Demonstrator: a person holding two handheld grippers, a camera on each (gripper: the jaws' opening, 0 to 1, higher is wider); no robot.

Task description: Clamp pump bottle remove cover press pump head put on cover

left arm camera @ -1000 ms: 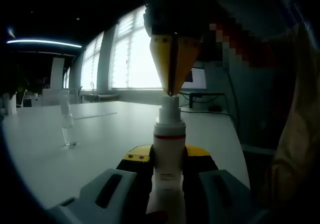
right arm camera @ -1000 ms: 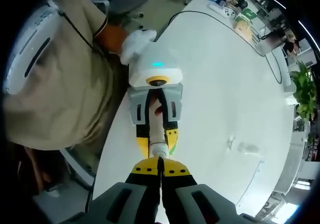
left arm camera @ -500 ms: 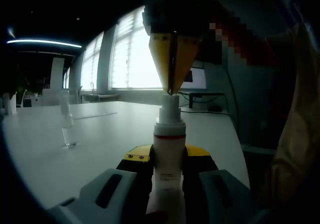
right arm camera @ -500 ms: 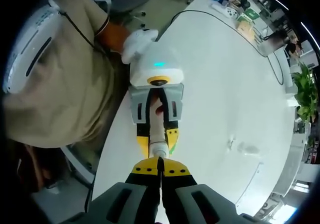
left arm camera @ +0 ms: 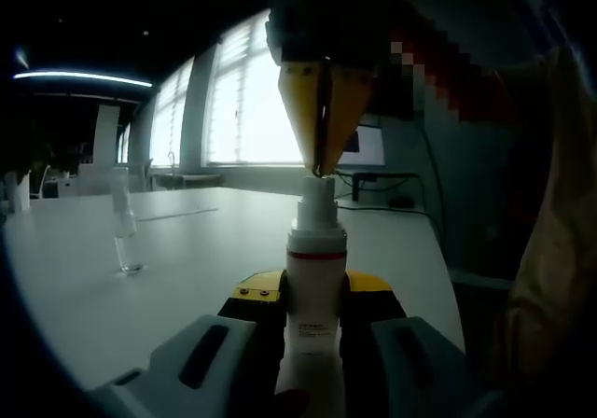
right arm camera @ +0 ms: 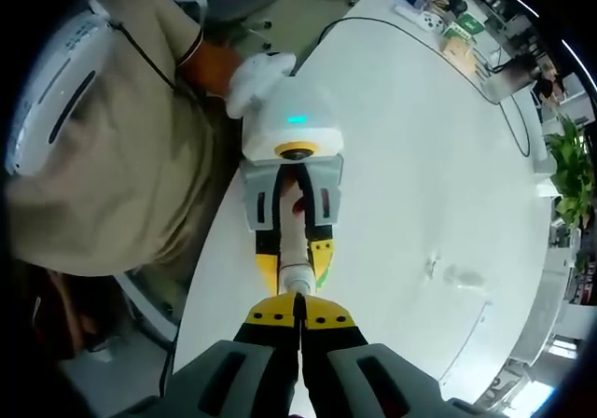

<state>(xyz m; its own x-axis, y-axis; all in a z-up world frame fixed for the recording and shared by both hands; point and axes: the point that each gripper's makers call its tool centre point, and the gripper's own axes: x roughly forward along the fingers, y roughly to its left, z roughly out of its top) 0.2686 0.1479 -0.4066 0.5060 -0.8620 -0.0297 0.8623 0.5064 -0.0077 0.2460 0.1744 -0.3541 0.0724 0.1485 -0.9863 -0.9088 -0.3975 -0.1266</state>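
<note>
A white pump bottle (left arm camera: 315, 297) with a red band stands upright, and my left gripper (left arm camera: 314, 289) is shut on its body. Its bare pump head (left arm camera: 315, 199) points up. From above, my right gripper (left arm camera: 318, 166) comes down shut, its yellow fingertips pressed together and resting on top of the pump head. In the right gripper view I look straight down along my right gripper (right arm camera: 299, 317) onto the bottle (right arm camera: 293, 250), clamped in the left gripper (right arm camera: 294, 263). The clear cover (left arm camera: 124, 236) stands apart on the white table (left arm camera: 196, 250), left of the bottle.
A person in beige clothes (right arm camera: 103, 175) stands at the table's near edge (right arm camera: 201, 287). Cables, boxes and small items (right arm camera: 438, 17) sit at the far end, with a plant (right arm camera: 564, 171) beyond. Bright windows (left arm camera: 252, 110) lie behind the table.
</note>
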